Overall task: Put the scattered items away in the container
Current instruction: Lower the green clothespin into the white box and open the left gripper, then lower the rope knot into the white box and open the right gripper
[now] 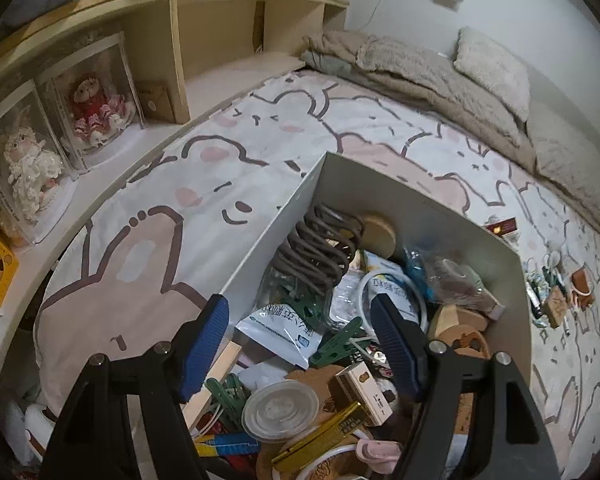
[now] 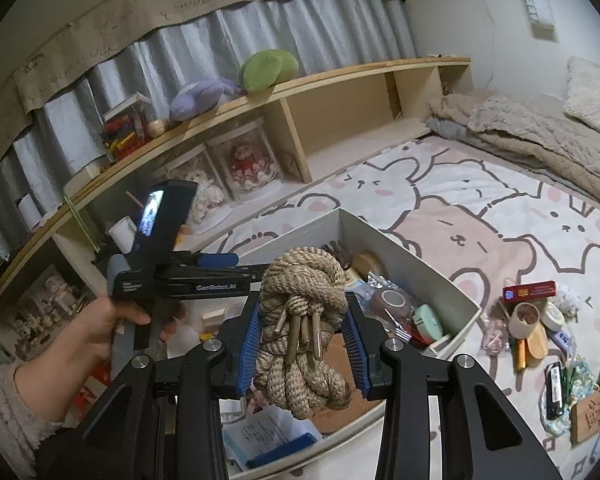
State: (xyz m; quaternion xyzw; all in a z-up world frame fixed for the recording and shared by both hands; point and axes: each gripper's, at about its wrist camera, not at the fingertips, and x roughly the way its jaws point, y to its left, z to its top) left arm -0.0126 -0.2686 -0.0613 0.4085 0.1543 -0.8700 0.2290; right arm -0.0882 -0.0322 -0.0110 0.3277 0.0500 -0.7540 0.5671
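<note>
Step in hand: carrying a rope bundle point(image 2: 304, 332) to the container point(image 2: 452, 292)
Right hand-held gripper point(image 2: 305, 346): pinching the rope bundle between both blue pads, held above the container's near end
Left hand-held gripper point(image 1: 300, 344): spread wide, holding nothing, poised over the container's contents
Container: white box on the bed point(image 1: 140, 216), already crowded
Remaining items point(image 2: 540, 320): scattered on the bed, right of the container
Next move, judged: lower the bundle over a free spot, then part the pads

Box point(image 2: 452, 280) top open, inside crammed w/ clutter; left tool point(image 2: 204, 268) crosses above it.
</note>
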